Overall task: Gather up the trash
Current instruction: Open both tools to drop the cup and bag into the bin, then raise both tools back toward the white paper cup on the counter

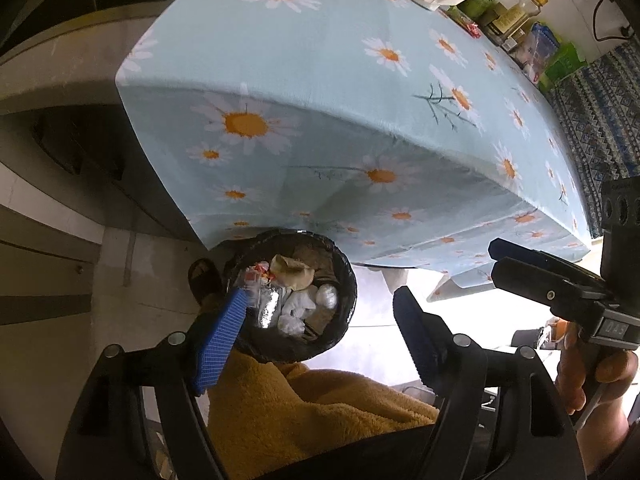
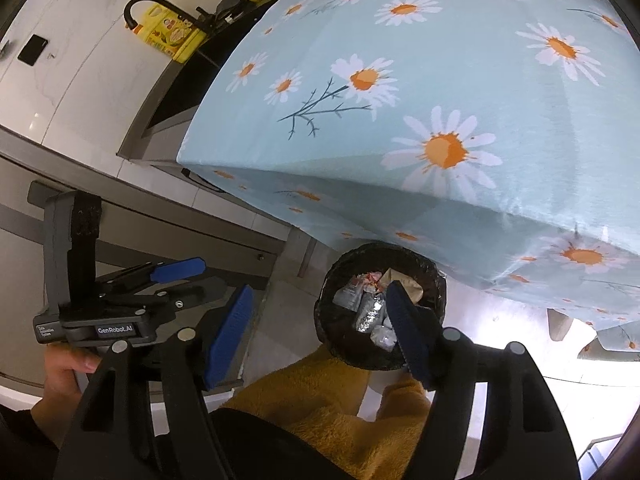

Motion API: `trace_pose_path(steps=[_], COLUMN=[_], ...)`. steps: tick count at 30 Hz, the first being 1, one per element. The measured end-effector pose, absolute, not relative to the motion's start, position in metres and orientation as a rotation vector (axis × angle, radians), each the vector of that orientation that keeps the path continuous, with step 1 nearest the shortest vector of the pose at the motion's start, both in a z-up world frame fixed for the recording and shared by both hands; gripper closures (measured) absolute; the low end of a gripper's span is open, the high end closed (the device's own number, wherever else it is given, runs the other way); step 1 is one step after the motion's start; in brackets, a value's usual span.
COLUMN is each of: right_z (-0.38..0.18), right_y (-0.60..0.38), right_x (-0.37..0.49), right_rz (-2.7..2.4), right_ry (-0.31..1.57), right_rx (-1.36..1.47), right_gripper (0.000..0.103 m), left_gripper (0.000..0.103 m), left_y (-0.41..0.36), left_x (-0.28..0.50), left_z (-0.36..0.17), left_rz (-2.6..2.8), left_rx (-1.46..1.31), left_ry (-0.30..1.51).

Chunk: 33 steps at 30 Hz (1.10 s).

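Both claws, left gripper [image 1: 316, 320] and right gripper [image 2: 320, 320], gape empty over orange fleece [image 1: 312, 412]; daisy tablecloth [image 1: 320, 60] at twelve o'clock, bin [image 1: 340, 276] (wrappers, tissues) below.

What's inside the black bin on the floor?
The bin holds crumpled white tissues, a silver foil wrapper, a red-and-white wrapper and tan paper. Whatever lies beneath them is covered.

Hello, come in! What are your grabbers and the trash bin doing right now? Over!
Left gripper open, empty. Right gripper open, empty. Trash bin on floor by table, holding wrappers and tissues. Nothing blocking.
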State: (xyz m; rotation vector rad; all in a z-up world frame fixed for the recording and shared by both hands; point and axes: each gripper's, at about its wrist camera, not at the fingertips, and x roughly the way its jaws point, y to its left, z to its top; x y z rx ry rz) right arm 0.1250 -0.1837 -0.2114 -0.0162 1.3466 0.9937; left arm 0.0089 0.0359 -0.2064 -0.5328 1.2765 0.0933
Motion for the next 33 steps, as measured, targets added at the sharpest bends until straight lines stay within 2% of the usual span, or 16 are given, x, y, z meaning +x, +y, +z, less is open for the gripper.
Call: trace_pose_path(steps=[9, 23, 25, 26, 29, 33], right_z=[-0.195, -0.14, -0.132, -0.129, -0.118, -0.104], right_y=[-0.194, -0.223, -0.229, -0.232, -0.242, -0.254], right_x=[0.134, 0.165, 0.171, 0.174, 0.183, 0.198], right_rz=[1.0, 0.991, 0.981, 0.98, 0.972, 0.958], right_ry=[1.292, 1.13, 1.109, 1.101, 1.069, 1.039], right_rx=[0.003, 0.085, 0.097, 0.105, 0.13, 0.151], right_gripper=[0.034, 0.034, 0.033, 0.029, 0.027, 0.024], left_gripper=[0.029, 0.029, 0.029, 0.029, 0.02, 0.02], left_y=[0.029, 0.01, 0.007, 0.005, -0.002, -0.011], left_x=[0.015, 0.053, 0.06, 0.062, 0.076, 0.094], left_z=[-0.183, -0.107, -0.098, -0.095, -0.082, -0.065], left_rz=[0.104, 0.1, 0.097, 0.096, 0.091, 0.081], left_rx=[-0.499, -0.357, -0.342, -0.334, -0.294, -0.259], left_ry=[1.223, 1.076, 1.057, 1.05, 1.027, 0.995])
